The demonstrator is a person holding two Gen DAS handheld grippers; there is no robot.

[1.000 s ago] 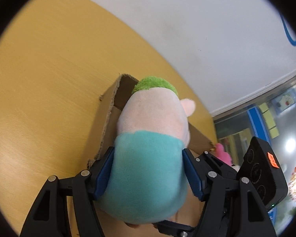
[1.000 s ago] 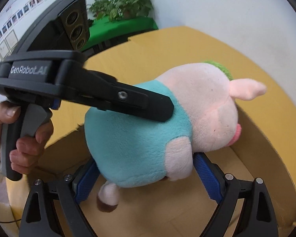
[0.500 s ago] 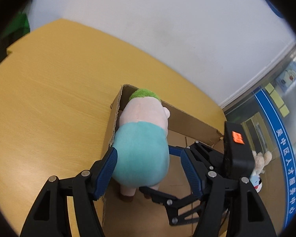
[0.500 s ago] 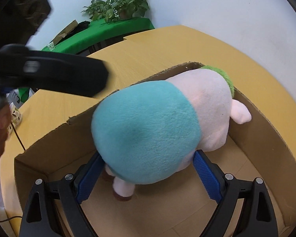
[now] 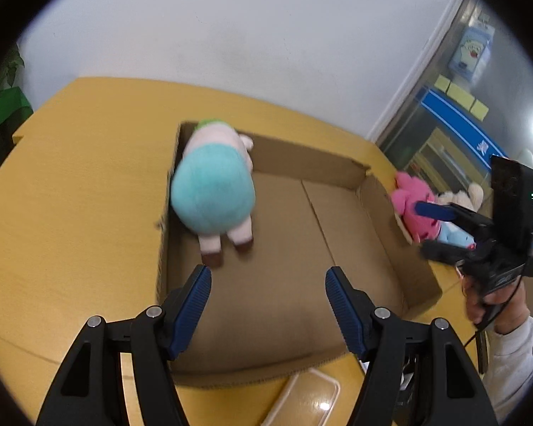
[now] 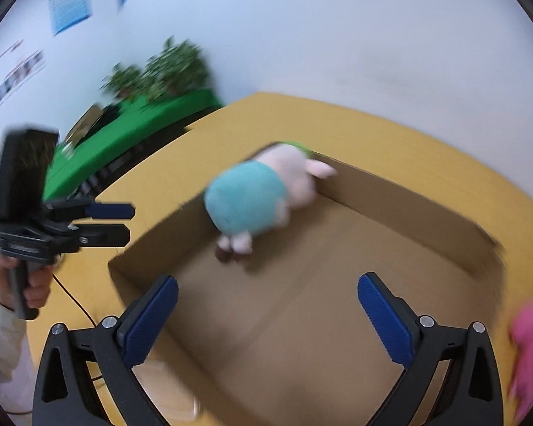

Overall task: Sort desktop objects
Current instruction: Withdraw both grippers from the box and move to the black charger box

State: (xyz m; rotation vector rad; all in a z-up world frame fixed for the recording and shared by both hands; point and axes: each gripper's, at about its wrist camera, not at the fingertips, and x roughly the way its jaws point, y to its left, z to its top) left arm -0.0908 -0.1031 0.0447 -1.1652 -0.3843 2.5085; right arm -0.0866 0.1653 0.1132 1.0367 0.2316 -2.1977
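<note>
A plush pig in a teal shirt (image 5: 213, 191) lies in the far left corner of an open cardboard box (image 5: 337, 174) on the yellow table; it also shows in the right wrist view (image 6: 252, 198). My left gripper (image 5: 268, 296) is open and empty above the box's near side. My right gripper (image 6: 266, 309) is open and empty over the box (image 6: 408, 206). A pink plush toy (image 5: 414, 209) lies outside the box's right wall, and shows blurred in the right wrist view (image 6: 529, 348).
A beige plush (image 5: 462, 195) and a light blue toy (image 5: 455, 236) sit by the pink one. A clear plastic lid or container (image 5: 302, 401) lies at the box's near edge. A green table with plants (image 6: 142, 120) stands beyond the yellow table (image 5: 71, 177).
Both grippers have let go of the plush pig and pulled back and up. The pig now rests in the box corner. The right gripper has swung away toward the pink toy side.
</note>
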